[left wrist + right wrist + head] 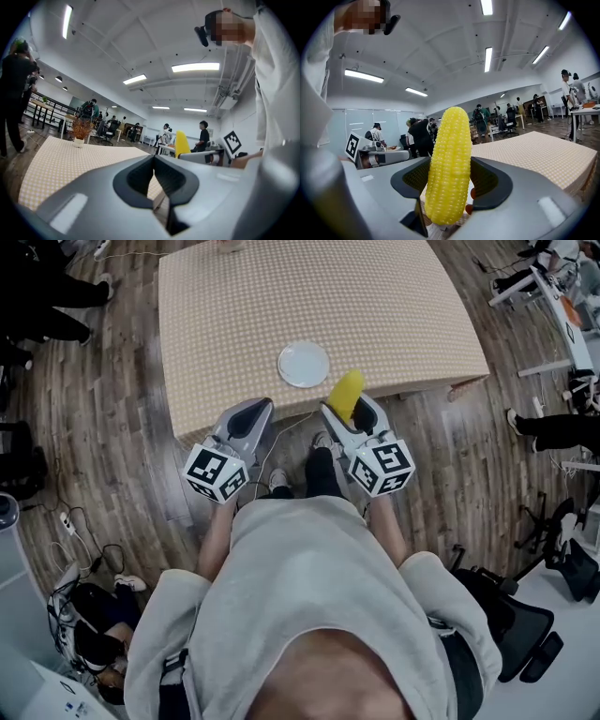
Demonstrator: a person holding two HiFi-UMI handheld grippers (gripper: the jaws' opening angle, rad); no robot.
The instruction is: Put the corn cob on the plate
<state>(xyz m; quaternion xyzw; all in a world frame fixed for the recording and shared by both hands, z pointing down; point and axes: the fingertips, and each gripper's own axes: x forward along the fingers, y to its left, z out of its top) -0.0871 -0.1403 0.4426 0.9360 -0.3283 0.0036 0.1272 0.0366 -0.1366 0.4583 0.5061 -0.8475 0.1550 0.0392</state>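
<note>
A yellow corn cob (449,164) stands upright between the jaws of my right gripper (450,180), which is shut on it. In the head view the corn cob (346,394) sticks out of the right gripper (349,412) just off the table's near edge. A small white plate (304,364) lies on the checked table (281,296) near that edge, a little left of the cob. My left gripper (255,418) hangs beside the right one below the table edge, jaws closed together with nothing in them, as the left gripper view (153,176) shows.
The table wears a beige checked cloth. A small potted plant (80,131) stands at its far end. Wood floor surrounds the table, with cables (84,531) at the left, office chairs (525,615) at the right, and people standing in the room's background.
</note>
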